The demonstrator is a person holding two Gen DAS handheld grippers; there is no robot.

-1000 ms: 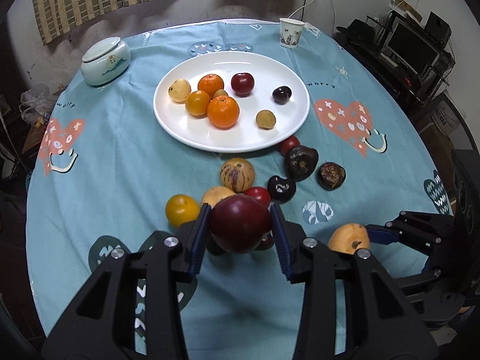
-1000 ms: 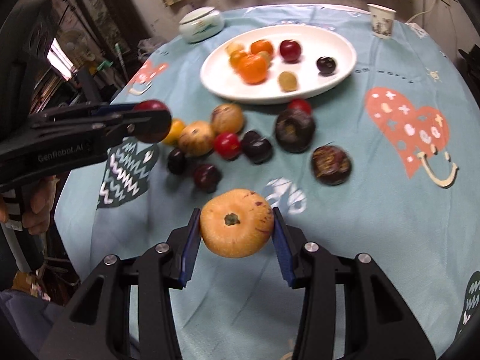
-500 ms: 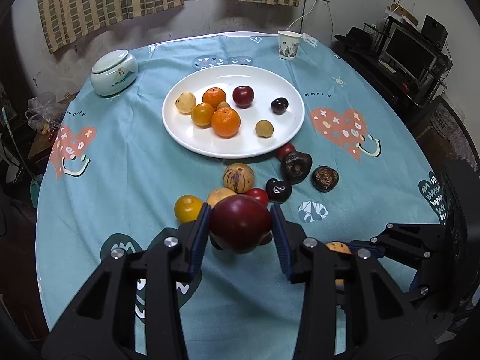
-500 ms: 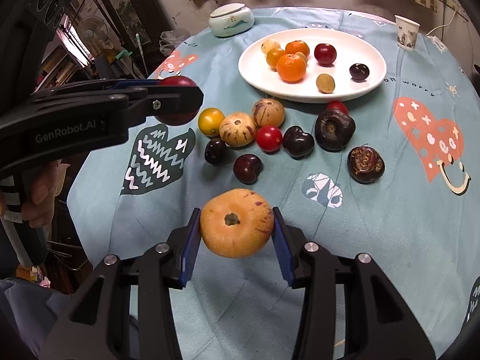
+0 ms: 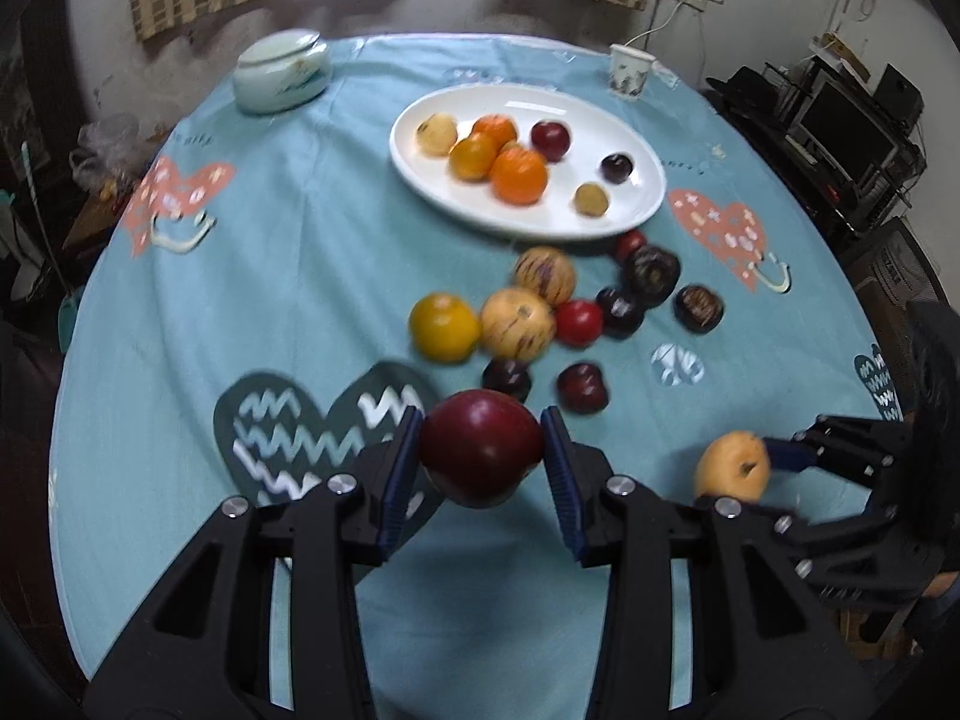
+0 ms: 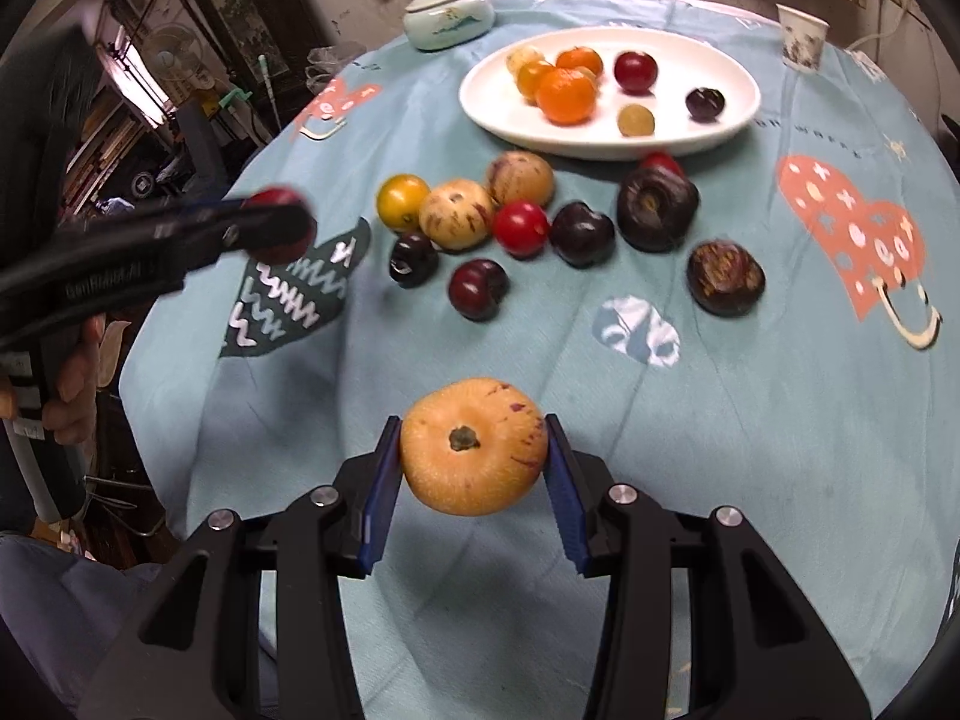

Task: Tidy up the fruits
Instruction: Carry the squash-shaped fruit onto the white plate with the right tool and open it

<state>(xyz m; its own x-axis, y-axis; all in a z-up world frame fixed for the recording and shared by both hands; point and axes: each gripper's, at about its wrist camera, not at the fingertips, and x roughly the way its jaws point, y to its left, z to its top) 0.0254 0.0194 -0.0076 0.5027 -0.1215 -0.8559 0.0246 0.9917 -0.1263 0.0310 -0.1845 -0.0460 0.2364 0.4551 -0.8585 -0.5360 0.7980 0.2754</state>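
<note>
Blue cloth printed with hearts covers the round tabletop [image 5: 300,276], with striped curtains along the wall at the top of the left wrist view and shelves of electronics at its right edge. A white plate [image 5: 636,204] sits in the upper middle of that frame, carrying oranges [image 5: 519,175], a red plum [image 5: 550,140], a small dark fruit [image 5: 617,168] and two pale yellowish ones. Just below the plate, a loose cluster of fruit lies on the cloth: a yellow fruit [image 5: 444,327], two striped pale melons [image 5: 519,324], a red tomato-like fruit [image 5: 578,322] and several dark purple ones [image 5: 651,267].

At the lower middle of the left wrist view, the left gripper [image 5: 480,459] is clamped on a large dark red fruit [image 5: 480,450], held above the cloth. In the lower middle of the right wrist view, the right gripper [image 6: 473,450] is closed on a pale orange striped melon [image 6: 473,447], stem end facing the camera, also lifted off the cloth. The same melon appears at the lower right of the left wrist view, well apart from the plate.

A lidded ceramic jar [image 5: 282,78] stands at the upper left, and a paper cup [image 5: 627,72] at the upper right beyond the plate.
</note>
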